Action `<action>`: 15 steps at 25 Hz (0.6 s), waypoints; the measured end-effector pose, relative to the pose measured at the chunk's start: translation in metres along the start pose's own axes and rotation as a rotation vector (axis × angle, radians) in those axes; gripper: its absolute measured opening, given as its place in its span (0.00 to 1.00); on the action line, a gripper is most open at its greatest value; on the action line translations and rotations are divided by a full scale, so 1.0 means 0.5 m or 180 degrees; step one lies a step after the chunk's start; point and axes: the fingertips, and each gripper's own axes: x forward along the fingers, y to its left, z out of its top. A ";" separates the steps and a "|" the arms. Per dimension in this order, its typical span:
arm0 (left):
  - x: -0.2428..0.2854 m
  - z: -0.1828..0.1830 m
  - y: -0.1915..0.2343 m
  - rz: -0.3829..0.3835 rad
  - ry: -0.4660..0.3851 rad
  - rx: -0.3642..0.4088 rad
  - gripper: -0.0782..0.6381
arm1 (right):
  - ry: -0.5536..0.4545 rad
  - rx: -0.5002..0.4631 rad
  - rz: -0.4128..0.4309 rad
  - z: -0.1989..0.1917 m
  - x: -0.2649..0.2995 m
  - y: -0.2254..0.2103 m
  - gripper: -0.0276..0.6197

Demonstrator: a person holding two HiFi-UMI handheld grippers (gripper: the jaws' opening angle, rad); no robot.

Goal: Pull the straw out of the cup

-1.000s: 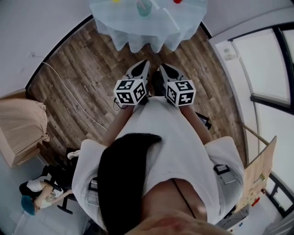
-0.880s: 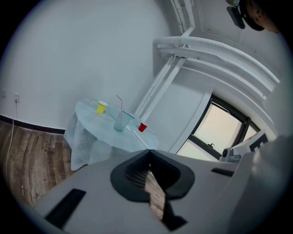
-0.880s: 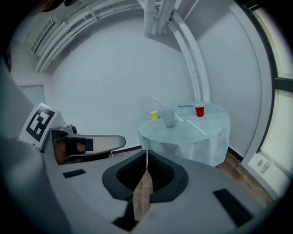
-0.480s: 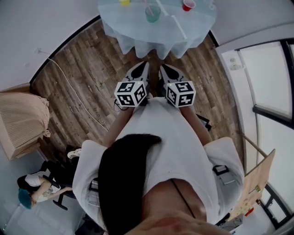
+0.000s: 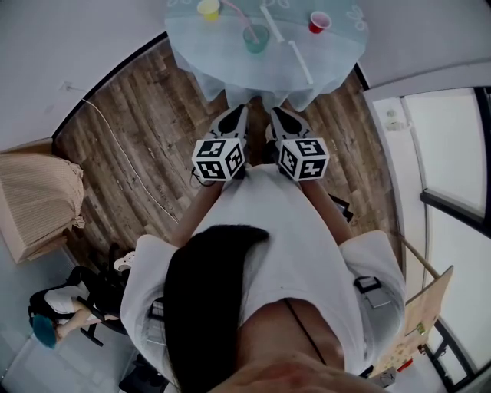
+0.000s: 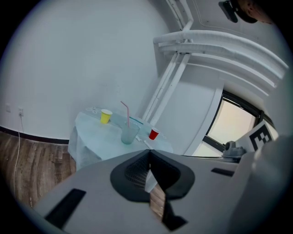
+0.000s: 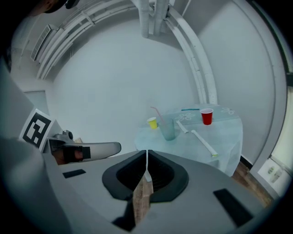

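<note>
The left gripper [image 6: 149,153] and right gripper [image 7: 146,154] are held shut and empty, well short of the bench [image 5: 230,65]. The pink straw [image 5: 239,17] stands in the pale cup [image 5: 256,38] there. The approach is judged in hand; next, one gripper must be opened around the straw.

Soft, even daylight fills the pale room, brightest at the washed-out window [image 5: 453,142] on the right, with only faint shadows; every view bows heavily, dark vignettes ring the gripper views, and the left hand-held gripper [image 6: 149,155] and right hand-held gripper [image 7: 146,157] look blurred up close
</note>
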 end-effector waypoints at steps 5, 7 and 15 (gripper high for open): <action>0.045 0.027 0.018 0.0107 -0.0027 -0.0032 0.12 | 0.0037 0.0078 0.0112 0.034 0.044 -0.036 0.10; 0.061 0.038 0.025 0.0163 -0.0040 -0.0057 0.12 | 0.0063 0.0061 0.0140 0.048 0.061 -0.048 0.10; 0.127 0.078 0.047 0.0381 -0.0072 -0.0097 0.12 | 0.0187 -0.0170 0.0377 0.101 0.131 -0.080 0.10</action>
